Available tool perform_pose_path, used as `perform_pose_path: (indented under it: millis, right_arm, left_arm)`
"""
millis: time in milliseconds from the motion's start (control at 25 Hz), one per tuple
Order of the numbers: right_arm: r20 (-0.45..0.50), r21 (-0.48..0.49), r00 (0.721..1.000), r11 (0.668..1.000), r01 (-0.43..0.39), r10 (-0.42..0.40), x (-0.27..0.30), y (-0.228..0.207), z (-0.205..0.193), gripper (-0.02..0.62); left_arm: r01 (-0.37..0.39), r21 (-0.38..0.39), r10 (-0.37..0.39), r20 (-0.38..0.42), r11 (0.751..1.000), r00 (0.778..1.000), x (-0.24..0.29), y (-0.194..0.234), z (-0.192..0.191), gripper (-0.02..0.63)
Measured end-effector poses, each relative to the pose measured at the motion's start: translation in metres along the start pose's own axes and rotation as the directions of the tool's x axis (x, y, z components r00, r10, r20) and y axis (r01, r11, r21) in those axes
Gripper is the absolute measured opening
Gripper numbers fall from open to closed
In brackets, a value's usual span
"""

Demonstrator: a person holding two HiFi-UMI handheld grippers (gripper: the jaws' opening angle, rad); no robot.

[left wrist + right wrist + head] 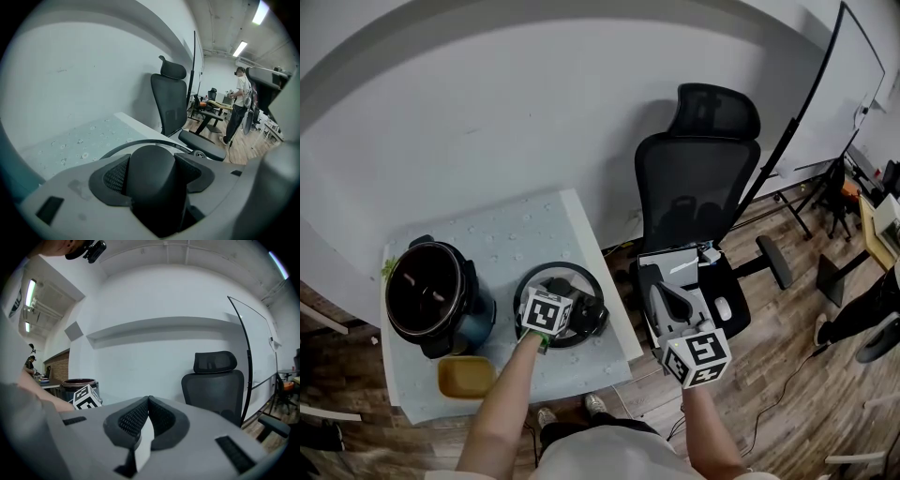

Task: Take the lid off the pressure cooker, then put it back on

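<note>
In the head view the pot (427, 298) stands open at the left of the table (534, 220). Its lid (586, 321) lies flat beside it at the frame's centre, so the removal looks done and the return is yet to come. The left hand-held gripper (555, 309) is over the lid's middle, seemingly to take it by its handle, and its marker cube hides the grasp from above. The right hand-held gripper (666, 305) hangs at the lower right, off the table and above the seat of the chair (689, 178), apparently kept out of the way. A yellow bowl (466, 377) sits at the table's near edge. In the left gripper view the black knob (152, 187) fills the gap between the jaws, and the pads sit against both its sides in a pinch. How firm the pinch is cannot be told. Only an arc of the lid's rim shows behind it, and the pot is out of frame. In the right gripper view the jaws are pressed together on nothing. The pot appears small at the left edge, and the lid is cut off below.
</note>
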State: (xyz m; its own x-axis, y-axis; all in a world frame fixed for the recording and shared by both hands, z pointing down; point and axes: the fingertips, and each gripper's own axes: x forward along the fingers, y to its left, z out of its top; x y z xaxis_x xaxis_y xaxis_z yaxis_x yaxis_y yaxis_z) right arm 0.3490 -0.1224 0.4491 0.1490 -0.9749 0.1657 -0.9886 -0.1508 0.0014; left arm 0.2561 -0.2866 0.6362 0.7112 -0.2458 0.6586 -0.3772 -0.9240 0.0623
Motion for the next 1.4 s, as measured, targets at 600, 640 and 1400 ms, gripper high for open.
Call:
perform_pose_path:
  millis: [600,640,1400]
  right_arm:
    - [0.021,-0.002,1.000,1.000,-0.007,0.007,-0.002,-0.010,0.007,0.000]
    - [0.024,-0.001,1.000,1.000,-0.011,0.011,-0.001,-0.009,0.008,0.000]
    - [0.142,0.019,0.982,0.992,-0.125,0.121,0.014,0.018,0.043,0.000]
  left_arm:
    - [-0.069,-0.076,0.068,-0.013,0.995,0.998,-0.016,0.007,0.010,0.276]
    - [-0.067,-0.082,0.067,-0.003,0.994,0.998,-0.021,0.007,0.016,0.276]
    - [-0.163,-0.090,0.171,0.095,0.982,0.981,-0.163,0.027,0.145,0.276]
